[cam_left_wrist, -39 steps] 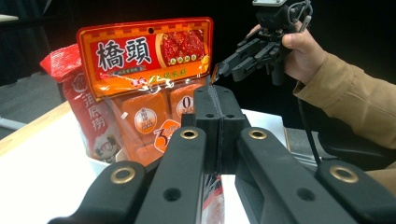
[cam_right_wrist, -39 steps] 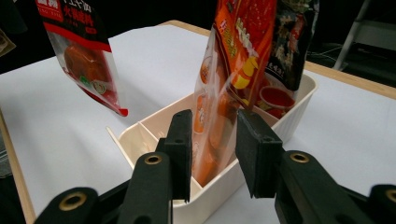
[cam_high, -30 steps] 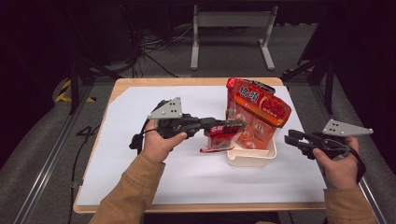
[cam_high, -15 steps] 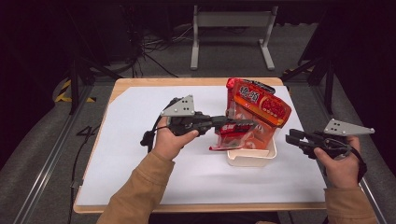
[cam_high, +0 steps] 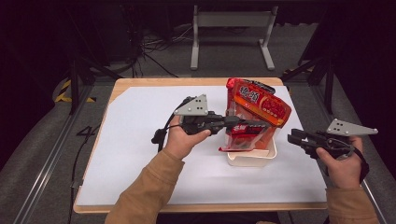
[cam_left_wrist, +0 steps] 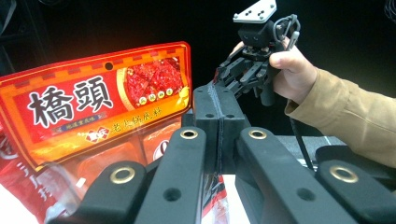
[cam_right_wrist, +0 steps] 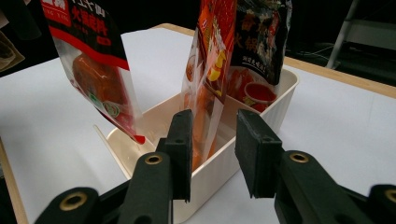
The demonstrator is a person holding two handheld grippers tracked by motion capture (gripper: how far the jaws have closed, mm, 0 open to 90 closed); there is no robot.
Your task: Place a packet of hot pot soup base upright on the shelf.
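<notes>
A small red sauce packet (cam_high: 239,136) hangs from my left gripper (cam_high: 261,124), which is shut on its top edge above the white box (cam_high: 252,160). In the right gripper view the same red sauce packet (cam_right_wrist: 93,56) dangles with its lower corner just over the white box's (cam_right_wrist: 268,109) near-left rim. A large orange-red packet (cam_high: 259,105) stands upright inside the box, with a dark packet (cam_right_wrist: 261,32) behind it. The large packet (cam_left_wrist: 93,107) sits just left of the shut jaws in the left gripper view. My right gripper (cam_high: 294,139) stands open, right of the box; its fingertips (cam_right_wrist: 212,140) face the box wall.
White paper (cam_high: 140,140) covers the wooden table (cam_high: 140,85); the box sits right of centre. The person's other hand and the right gripper (cam_left_wrist: 254,60) show far off in the left gripper view. A metal stand (cam_high: 231,32) and cables lie on the floor beyond.
My left gripper has carried the small red packet rightward, from left of the box to above it. The right gripper has barely moved.
</notes>
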